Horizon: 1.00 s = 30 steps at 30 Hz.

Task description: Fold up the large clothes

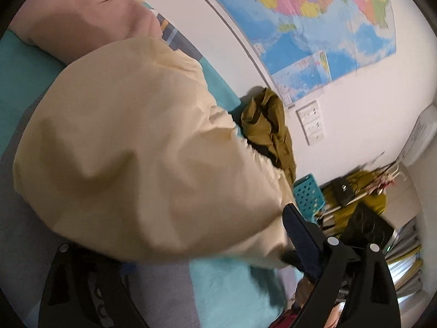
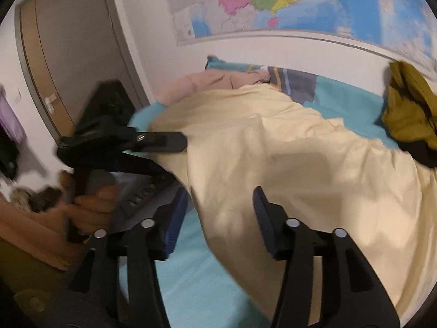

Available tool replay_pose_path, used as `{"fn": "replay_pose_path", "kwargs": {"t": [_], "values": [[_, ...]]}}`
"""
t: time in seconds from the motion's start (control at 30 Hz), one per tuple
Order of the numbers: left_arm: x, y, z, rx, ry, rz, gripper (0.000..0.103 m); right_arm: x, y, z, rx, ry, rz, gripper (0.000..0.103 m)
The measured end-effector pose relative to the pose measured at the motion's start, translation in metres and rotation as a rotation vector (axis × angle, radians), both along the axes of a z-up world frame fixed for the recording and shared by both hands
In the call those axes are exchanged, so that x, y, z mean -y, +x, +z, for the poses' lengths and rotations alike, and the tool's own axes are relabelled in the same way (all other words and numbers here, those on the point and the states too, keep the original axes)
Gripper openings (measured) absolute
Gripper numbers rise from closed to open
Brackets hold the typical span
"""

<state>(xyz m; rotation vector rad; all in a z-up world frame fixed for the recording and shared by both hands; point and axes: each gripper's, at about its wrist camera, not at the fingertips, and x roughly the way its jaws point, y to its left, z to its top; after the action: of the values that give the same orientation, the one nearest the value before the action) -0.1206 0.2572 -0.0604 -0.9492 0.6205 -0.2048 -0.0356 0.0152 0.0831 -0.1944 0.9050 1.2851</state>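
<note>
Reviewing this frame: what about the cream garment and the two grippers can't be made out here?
- Left wrist view: cream garment covers one finger of the left gripper; grip unconfirmed.
- Right wrist view: right gripper open, but blur hides whether its fingers touch cloth.
- Both views: the garment's type and its lower edge are cut off.

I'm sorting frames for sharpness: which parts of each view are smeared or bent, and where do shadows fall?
Left wrist view: the map is streaked by motion blur, the wall line bows from the fisheye lens, and a soft shadow lies on the cream garment. Right wrist view: the person's hand is smeared, the door curves, and a grey shadow crosses the garment's middle.
</note>
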Motion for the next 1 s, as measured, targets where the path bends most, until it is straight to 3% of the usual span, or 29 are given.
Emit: {"fn": "replay_pose_path", "kwargs": {"t": [0.13,0.27,0.4,0.5,0.63,0.7,1.0], "values": [[-0.004,0.012,0.001,-0.010,-0.013,0.011,0.089,0.062,0.012,0.004,-0.157,0.104,-0.096,0.068],[0.013,0.032,0.003,-0.098,0.126,0.008,0.089,0.142,0.023,-0.009,-0.304,0.148,-0.287,0.073],[0.029,0.048,0.006,-0.166,0.274,0.009,0.086,0.207,0.027,-0.022,-0.376,0.146,-0.505,0.076],[0.034,0.055,0.008,-0.189,0.334,0.007,0.083,0.239,0.029,-0.032,-0.395,0.136,-0.641,0.081],[0.035,0.057,0.008,-0.218,0.389,0.021,0.069,0.251,0.042,-0.052,-0.396,0.044,-0.807,0.081],[0.037,0.057,0.008,-0.223,0.413,0.021,0.064,0.247,0.051,-0.056,-0.381,0.071,-0.821,0.084],[0.042,0.066,0.012,-0.266,0.457,0.011,0.067,0.209,0.086,-0.062,-0.348,0.132,-0.896,0.085]]}}
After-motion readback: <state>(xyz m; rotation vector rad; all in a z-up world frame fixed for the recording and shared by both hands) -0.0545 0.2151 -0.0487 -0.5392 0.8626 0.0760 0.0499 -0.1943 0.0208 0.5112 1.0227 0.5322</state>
